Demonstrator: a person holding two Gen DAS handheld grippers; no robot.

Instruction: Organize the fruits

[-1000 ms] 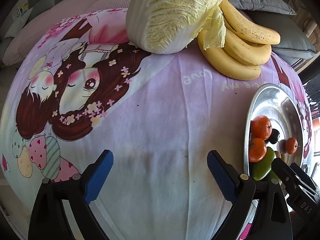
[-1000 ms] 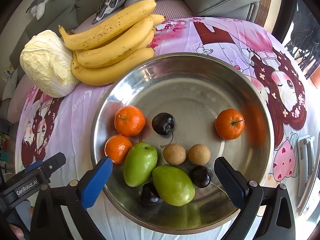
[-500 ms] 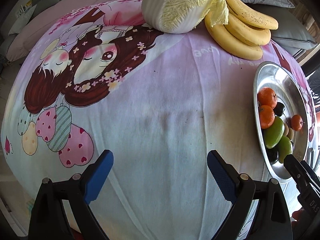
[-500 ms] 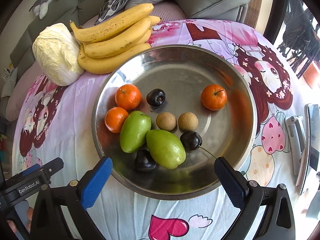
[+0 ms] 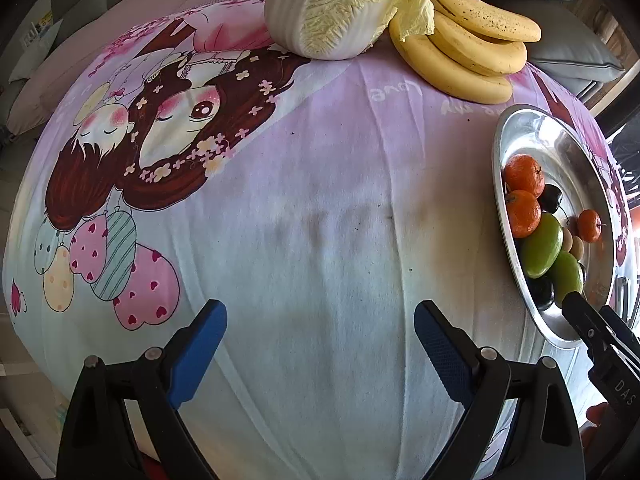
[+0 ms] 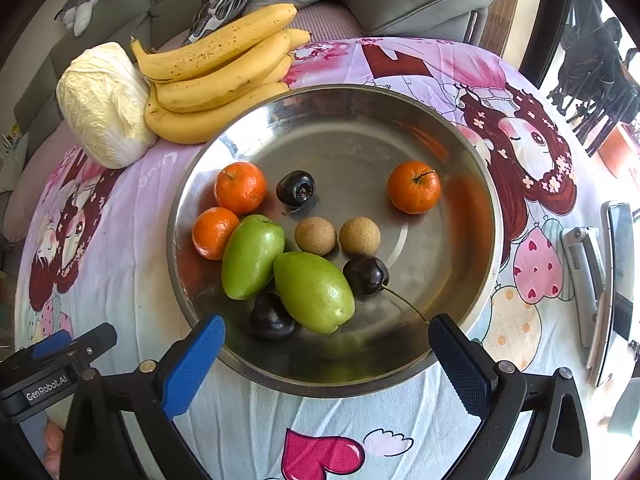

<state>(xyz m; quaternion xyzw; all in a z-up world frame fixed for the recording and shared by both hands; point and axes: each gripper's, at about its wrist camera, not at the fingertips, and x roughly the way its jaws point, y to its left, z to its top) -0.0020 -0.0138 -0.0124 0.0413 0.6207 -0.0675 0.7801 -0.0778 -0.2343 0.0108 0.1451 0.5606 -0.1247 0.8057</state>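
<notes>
While the left gripper (image 5: 320,352) hangs wide and empty over bare cartoon tablecloth (image 5: 320,220), only the right wrist view shows the whole steel bowl (image 6: 472,160) of tangerines, green mangoes, cherries and longans, framed by the equally wide, empty right gripper (image 6: 326,354), plus a phone (image 6: 620,276) farther right.

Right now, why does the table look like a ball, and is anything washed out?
Left wrist view: fisheye bulges the tablecloth into a dome, dark corners. Right wrist view: the metal bowl mirrors orange fruit colour; the window area at the right edge is overexposed; the fruit is sharp.
</notes>
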